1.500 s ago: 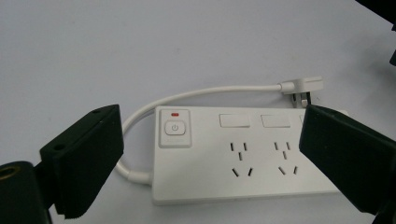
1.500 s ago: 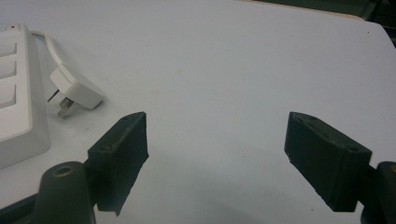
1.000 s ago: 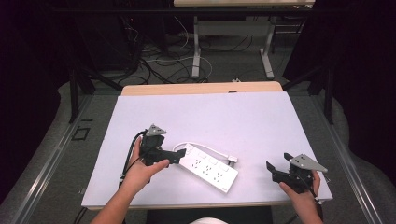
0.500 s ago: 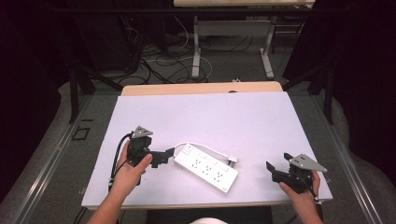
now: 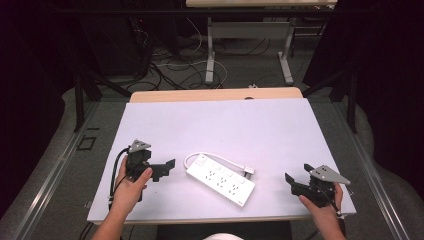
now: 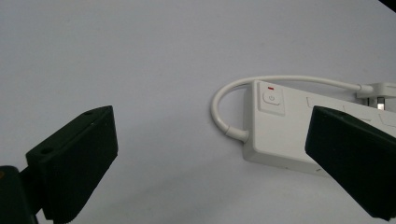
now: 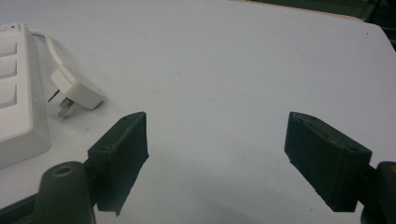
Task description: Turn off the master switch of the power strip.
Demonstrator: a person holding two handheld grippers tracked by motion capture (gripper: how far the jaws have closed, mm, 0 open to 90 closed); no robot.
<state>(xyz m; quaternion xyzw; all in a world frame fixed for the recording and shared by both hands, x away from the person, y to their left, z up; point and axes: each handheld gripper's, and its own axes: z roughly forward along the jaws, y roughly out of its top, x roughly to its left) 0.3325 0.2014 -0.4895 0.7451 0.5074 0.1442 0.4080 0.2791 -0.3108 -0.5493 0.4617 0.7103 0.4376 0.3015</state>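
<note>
Both tongs flank the power strip [image 5: 220, 179], untouched between them.

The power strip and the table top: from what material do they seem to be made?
The power strip looks like white moulded plastic, smooth with a slight sheen, with rounded edges and a pressed-in switch. Its cable seems a flexible white plastic or rubber sheath, since it bends in a loop. The table top looks matte and pale, without grain; laminate or a sheet cover, I cannot tell which.

High view overhead facing forward, both gripper views low, close, perhaps converging, sharing the power strip [image 5: 220, 179].
</note>
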